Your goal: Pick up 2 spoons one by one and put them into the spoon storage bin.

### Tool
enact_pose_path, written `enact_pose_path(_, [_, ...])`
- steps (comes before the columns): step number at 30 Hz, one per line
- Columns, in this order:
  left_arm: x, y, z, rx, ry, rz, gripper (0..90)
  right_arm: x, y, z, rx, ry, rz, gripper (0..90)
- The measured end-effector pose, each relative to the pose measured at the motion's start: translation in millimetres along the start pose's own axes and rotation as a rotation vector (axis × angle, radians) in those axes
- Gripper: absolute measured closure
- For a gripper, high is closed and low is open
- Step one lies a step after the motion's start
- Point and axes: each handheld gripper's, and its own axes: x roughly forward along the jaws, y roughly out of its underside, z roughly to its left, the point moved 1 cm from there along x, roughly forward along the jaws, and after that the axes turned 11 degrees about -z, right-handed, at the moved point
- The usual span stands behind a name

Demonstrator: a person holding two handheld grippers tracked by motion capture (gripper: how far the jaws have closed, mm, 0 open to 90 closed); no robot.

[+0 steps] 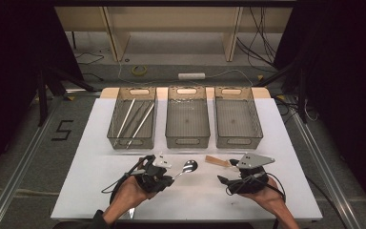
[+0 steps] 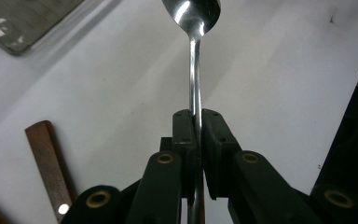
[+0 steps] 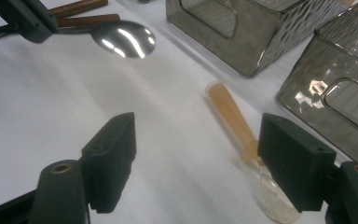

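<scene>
One shiny metal spoon (image 2: 194,70) is pinched by its thin handle between the jaws of the left gripper (image 1: 164,179), which are pressed together on it; its bowl (image 1: 189,166) points away to the far right and sits near the middle of the white table top (image 1: 100,124), just near of the centre bin. In the left gripper view the handle runs straight up from between the two black jaws to the bowl at the top edge.

To the right, the right gripper (image 3: 198,161) has its jaws wide apart with nothing between them. Just beside its right jaw lies a spoon with a pale orange handle and clear plastic bowl (image 3: 233,123), flat on the table and partly hidden behind that jaw. Dark brown wooden handles (image 3: 81,14) lie on the table close to the left gripper.

Farther off, three smoky translucent plastic bins stand side by side: the left bin (image 1: 132,119) holds long metal sticks (image 1: 138,121), while the centre bin (image 1: 187,119) and right bin (image 1: 238,119) look empty. Their near walls stand between the metal spoon and the bin floors.

Bare white surface stretches between the two grippers and toward the near edge of the table, with more beside each outer bin.
</scene>
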Motion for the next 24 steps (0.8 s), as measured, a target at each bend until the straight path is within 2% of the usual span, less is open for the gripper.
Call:
enact_pose_path(11, [-13.3, -7.7, 5.6, -0.005, 0.004, -0.042, 84.0, -0.4, 0.1, -0.2, 0.005, 0.001, -0.003, 28.9])
enact_pose_path(16, [-23.4, -13.1, 16.5, -0.025, -0.008, -0.070, 84.0, 0.0, 0.0, 0.3, 0.009, -0.001, -0.002, 28.9])
enact_pose_path(20, [-31.9, -18.2, 25.5, -0.031, -0.027, -0.093, 84.0, 0.4, 0.2, 0.2, 0.007, -0.001, -0.003, 29.0])
enact_pose_path(24, [-39.0, -22.4, 38.0, -0.055, -0.053, -0.117, 84.0, 0.7, 0.2, 0.4, 0.009, -0.003, -0.003, 28.9])
